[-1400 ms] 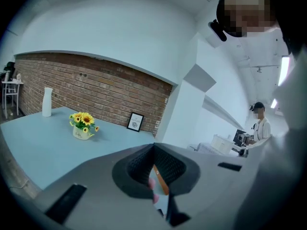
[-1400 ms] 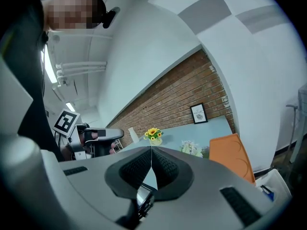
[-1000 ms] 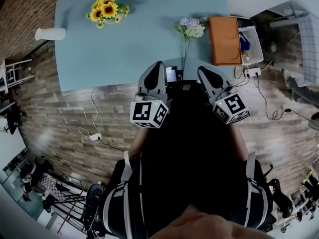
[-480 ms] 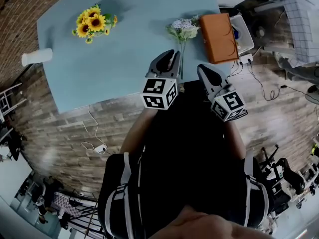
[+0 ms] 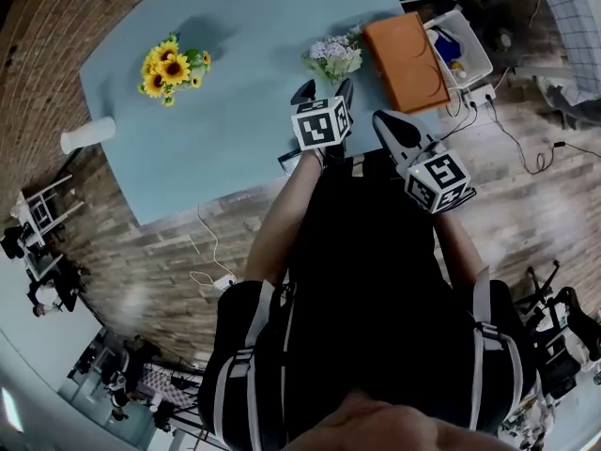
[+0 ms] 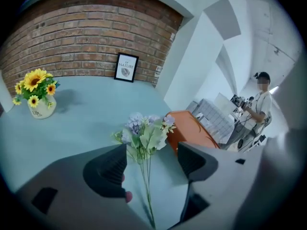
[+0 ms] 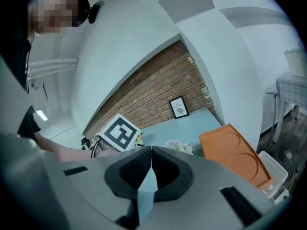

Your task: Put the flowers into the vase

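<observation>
A bunch of pale lilac and white flowers [image 5: 331, 57] lies on the light blue table [image 5: 244, 111], its thin stem pointing toward me. My left gripper [image 5: 322, 90] hangs over that stem. Its jaws have just been opening, and in the left gripper view the flowers [image 6: 144, 133] run between the spread jaws of the left gripper [image 6: 152, 159], with the pads clear of the stem. My right gripper [image 5: 387, 120] hovers at the table's near edge, shut and empty, as the right gripper view [image 7: 151, 150] also shows. A white cylindrical vessel [image 5: 86, 134] sits at the table's far left.
Sunflowers in a cream pot [image 5: 169, 67] stand at the back left of the table. An orange tray [image 5: 406, 59] lies right of the flowers, with a white bin [image 5: 458, 54] beyond it. A framed picture [image 6: 126, 67] leans on the brick wall. A person [image 6: 259, 99] stands far off.
My left gripper has travelled forward and down from near my body to over the flower stem, and its jaws went from shut to spread. The right gripper shifted slightly.
</observation>
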Action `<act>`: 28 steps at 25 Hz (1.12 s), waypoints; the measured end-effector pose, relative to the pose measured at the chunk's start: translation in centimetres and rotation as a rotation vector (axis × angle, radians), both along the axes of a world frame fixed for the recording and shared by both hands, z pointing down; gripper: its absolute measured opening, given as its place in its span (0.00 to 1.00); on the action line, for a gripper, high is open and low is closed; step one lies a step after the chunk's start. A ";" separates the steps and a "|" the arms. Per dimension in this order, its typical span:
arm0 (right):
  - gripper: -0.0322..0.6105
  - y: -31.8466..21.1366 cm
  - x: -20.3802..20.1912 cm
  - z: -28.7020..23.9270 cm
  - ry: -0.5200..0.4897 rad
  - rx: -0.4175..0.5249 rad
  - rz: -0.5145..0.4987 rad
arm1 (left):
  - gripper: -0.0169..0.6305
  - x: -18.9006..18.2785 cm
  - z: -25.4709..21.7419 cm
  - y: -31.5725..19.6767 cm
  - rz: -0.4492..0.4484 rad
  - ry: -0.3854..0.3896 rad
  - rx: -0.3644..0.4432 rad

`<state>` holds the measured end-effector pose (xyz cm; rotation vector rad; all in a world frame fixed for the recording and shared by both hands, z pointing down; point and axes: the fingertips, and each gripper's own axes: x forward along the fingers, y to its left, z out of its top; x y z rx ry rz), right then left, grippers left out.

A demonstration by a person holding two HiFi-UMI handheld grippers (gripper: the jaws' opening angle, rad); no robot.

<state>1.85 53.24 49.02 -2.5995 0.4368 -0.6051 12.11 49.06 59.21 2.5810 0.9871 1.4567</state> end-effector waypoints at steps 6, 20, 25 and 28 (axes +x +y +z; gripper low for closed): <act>0.08 2.3 -0.1 0.6 0.009 0.028 0.017 | 0.60 0.8 6.7 1.2 0.023 -0.094 0.194; 0.08 6.4 -1.0 1.0 0.014 0.054 0.102 | 0.60 1.6 11.5 2.7 -0.018 -0.246 0.344; 0.08 7.6 -1.4 1.4 0.001 0.031 0.107 | 0.47 1.4 12.5 1.9 -0.074 -0.307 0.375; 0.08 7.9 -1.5 1.6 -0.003 0.025 0.107 | 0.36 1.8 12.5 1.2 -0.087 -0.322 0.379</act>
